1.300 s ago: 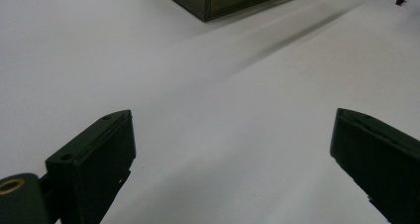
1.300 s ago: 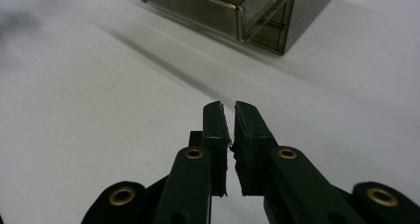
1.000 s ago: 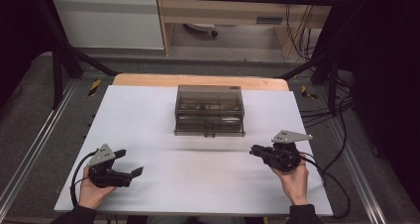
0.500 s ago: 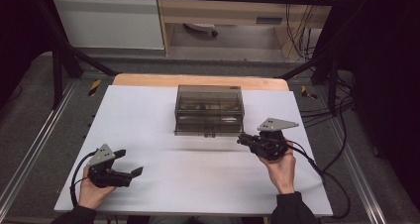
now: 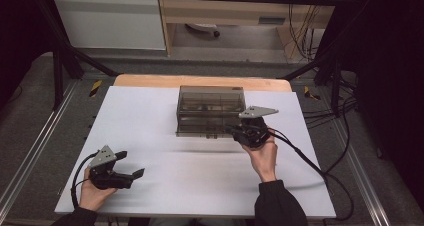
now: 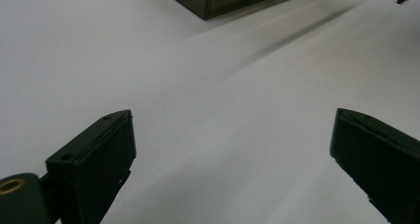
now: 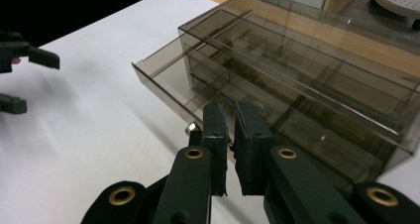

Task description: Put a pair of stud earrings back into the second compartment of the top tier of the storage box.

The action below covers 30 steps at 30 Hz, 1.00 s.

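From above, the high view overlooks the table; both tool cameras share the smoky box close-up.

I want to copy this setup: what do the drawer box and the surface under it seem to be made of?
The drawer box looks like smoke-tinted clear plastic, glossy: its inner dividers show through the walls and its edges catch light. The table top appears to be a matte white sheet or laminate with soft shadows and no glare; a strip of bare wood shows at its far edge, probably a board beneath.

A white table carried a smoky clear drawer box, its lower drawer pulled partly out, just beyond the right gripper's closed fingertips and well ahead of the left gripper's spread fingers.
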Available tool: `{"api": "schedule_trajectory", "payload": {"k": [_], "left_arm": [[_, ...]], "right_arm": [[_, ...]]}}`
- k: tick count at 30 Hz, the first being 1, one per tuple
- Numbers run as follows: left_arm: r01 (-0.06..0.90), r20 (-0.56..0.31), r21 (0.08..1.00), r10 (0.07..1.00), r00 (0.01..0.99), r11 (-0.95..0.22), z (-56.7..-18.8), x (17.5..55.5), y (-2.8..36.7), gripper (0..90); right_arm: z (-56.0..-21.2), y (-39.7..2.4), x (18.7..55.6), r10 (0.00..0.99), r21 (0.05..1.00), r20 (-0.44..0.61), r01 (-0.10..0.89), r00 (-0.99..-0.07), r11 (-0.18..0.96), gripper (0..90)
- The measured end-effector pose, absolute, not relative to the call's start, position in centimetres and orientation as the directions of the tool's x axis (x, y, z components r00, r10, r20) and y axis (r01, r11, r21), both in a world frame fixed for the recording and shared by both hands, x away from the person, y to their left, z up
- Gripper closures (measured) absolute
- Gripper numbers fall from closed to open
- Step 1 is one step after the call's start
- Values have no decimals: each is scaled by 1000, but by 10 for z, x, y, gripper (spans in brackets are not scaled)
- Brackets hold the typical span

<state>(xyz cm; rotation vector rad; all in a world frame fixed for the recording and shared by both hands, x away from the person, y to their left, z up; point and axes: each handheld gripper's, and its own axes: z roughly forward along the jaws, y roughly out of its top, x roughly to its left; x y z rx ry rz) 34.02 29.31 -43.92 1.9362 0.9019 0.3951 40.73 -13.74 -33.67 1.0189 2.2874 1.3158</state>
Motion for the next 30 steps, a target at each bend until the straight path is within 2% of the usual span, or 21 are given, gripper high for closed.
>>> {"api": "schedule_trajectory", "payload": {"k": [11, 28, 30], "left_arm": [[430, -89, 854, 729, 678, -295, -439, 341, 293, 35], [430, -88, 852, 729, 679, -298, -440, 340, 293, 34], [430, -88, 853, 729, 679, -297, -439, 340, 293, 35]], "right_arm": [[-350, -115, 434, 736, 834, 73, 446, -673, 326, 843], [-370, -104, 449, 748, 810, 85, 483, -658, 332, 831], [-371, -103, 450, 749, 809, 86, 485, -657, 333, 806]]}}
